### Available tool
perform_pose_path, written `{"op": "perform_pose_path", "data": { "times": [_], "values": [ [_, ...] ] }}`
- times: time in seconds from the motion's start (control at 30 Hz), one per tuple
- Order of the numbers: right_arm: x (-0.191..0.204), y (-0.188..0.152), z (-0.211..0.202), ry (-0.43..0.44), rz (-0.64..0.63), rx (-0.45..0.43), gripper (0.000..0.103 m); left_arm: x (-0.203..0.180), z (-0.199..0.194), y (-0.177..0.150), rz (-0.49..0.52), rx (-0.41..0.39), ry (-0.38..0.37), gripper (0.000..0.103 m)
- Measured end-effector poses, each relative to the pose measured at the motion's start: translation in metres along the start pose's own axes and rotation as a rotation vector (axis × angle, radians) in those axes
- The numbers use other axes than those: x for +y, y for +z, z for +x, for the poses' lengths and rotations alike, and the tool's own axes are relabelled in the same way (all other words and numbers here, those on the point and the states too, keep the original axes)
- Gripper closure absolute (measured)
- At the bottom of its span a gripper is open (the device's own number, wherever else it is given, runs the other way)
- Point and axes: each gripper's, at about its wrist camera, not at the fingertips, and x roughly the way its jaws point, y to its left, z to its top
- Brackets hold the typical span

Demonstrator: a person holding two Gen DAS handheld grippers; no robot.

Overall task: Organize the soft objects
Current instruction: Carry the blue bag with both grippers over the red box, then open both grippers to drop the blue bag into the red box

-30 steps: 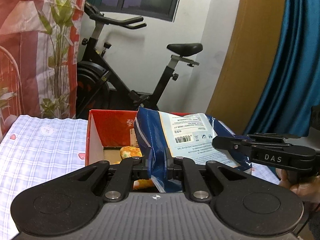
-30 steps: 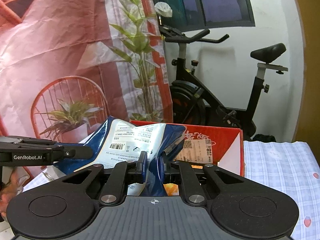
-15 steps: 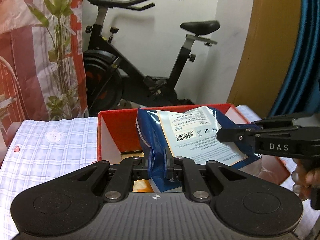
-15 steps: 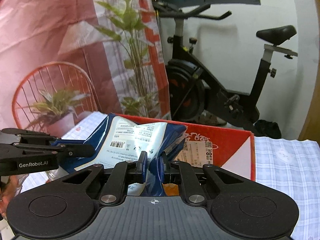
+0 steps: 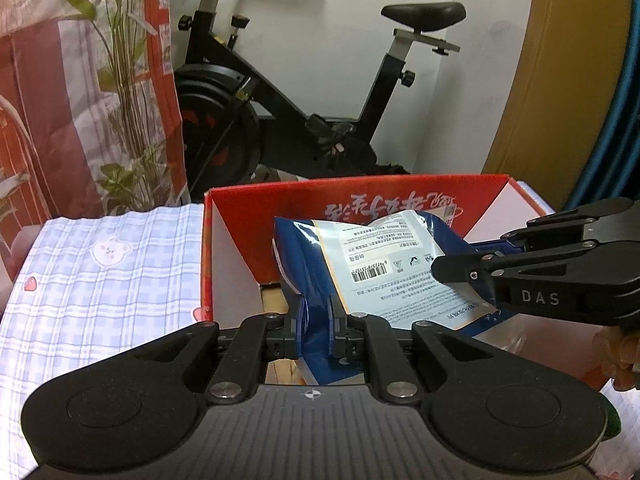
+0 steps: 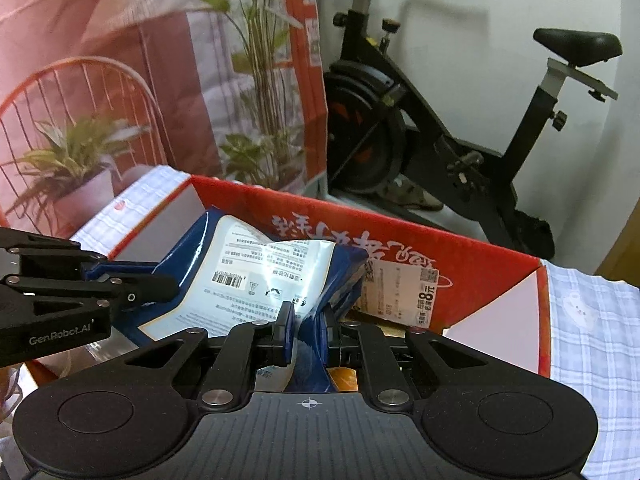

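A blue-and-white packet point(image 5: 384, 264), a red box point(image 5: 360, 192), a pale blue checked cloth point(image 5: 112, 280).

Both wrist views look close and downward from opposite sides, sharing the red box point(image 5: 360, 192) and exercise bike point(image 6: 440, 140).

Black exercise bike point(image 5: 288, 120) against white wall point(image 5: 340, 60), beside plant-printed curtain point(image 5: 80, 100).

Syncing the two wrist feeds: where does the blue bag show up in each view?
Left wrist: blue bag centre-right, pinched in the left gripper, over the red box.
Right wrist: blue bag centre-left, pinched in the right gripper, over the same box.
Shared landmark: the exercise bike behind the box, at upper right in the right wrist view.
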Motion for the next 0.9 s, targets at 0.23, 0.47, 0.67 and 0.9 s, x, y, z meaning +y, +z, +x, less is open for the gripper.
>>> {"op": "perform_pose_path", "data": {
  "times": [0.23, 0.47, 0.67, 0.9],
  "values": [
    [0.0, -0.005, 0.009, -0.07, -0.02, 0.068, 0.079, -0.003, -0.002, 0.001, 0.003, 0.012, -0.006, 0.062],
    [-0.002, -0.007, -0.012, -0.065, -0.016, 0.043, 0.053, -0.008, -0.028, 0.002, 0.014, -0.037, -0.009, 0.034],
    [-0.009, -0.016, -0.043, -0.064, 0.029, -0.006, 0.026, -0.011, -0.054, -0.001, 0.008, -0.079, -0.033, 0.004],
    [-0.012, -0.026, -0.084, -0.107, 0.05, -0.072, 0.001, -0.011, -0.079, -0.011, -0.004, -0.098, -0.016, 0.0]
  ]
}}
